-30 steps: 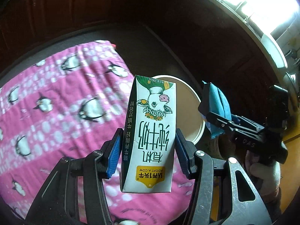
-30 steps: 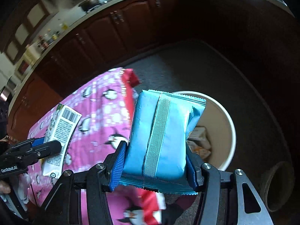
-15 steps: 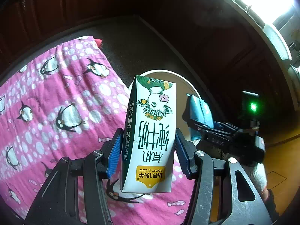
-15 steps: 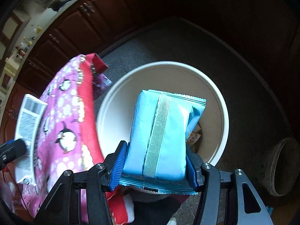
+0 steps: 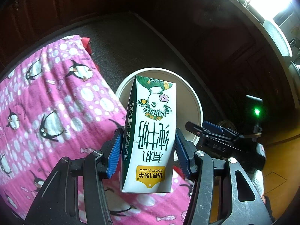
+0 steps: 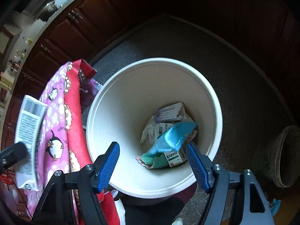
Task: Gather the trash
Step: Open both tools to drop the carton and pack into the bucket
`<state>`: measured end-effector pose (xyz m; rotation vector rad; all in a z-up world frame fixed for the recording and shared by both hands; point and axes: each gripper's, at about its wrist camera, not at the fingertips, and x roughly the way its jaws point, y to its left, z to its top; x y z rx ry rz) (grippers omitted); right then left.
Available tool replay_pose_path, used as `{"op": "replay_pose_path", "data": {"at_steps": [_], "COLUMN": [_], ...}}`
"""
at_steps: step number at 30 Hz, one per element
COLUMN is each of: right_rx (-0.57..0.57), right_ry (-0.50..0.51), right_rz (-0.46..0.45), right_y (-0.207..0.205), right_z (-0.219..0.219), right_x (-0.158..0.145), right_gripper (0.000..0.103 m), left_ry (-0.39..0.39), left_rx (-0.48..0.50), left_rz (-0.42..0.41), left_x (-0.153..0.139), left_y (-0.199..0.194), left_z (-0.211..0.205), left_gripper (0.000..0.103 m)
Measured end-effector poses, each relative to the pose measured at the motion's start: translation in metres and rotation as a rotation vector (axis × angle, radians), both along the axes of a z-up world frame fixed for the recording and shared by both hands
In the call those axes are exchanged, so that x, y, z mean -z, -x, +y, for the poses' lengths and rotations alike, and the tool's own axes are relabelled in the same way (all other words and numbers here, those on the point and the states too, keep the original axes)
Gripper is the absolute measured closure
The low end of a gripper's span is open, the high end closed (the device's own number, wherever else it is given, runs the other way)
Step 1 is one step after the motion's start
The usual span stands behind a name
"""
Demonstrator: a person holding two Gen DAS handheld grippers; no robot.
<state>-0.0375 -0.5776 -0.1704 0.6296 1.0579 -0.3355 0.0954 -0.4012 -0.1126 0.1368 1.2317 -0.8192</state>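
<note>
Right gripper (image 6: 152, 166), jaws opening and now empty, has just dropped the blue packet (image 6: 173, 137) into the white bin (image 6: 105, 112) below; left gripper (image 5: 148, 154) still clamps a milk carton (image 5: 151, 131), next to go.

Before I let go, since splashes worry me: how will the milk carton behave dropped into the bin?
The milk carton keeps flat, square sides under the left gripper, so probably stiff. Likely light and empty. Expect it to tip over onto the soft litter in the white bin.
</note>
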Motion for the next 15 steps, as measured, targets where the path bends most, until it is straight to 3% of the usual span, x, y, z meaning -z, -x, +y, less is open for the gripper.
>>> {"op": "replay_pose_path", "data": {"at_steps": [13, 15], "right_rx": [0.018, 0.019], "right_ry": [0.023, 0.022], "right_rz": [-0.047, -0.053], "right_y": [0.016, 0.017], "right_z": [-0.002, -0.002], "right_x": [-0.026, -0.028], "right_gripper": [0.032, 0.032], "left_ry": [0.020, 0.021], "left_rx": [0.025, 0.031], "left_rz": [0.009, 0.009], "left_x": [0.023, 0.026], "left_y": [-0.002, 0.002], "left_z": [-0.036, -0.040], "left_gripper": [0.050, 0.044]}}
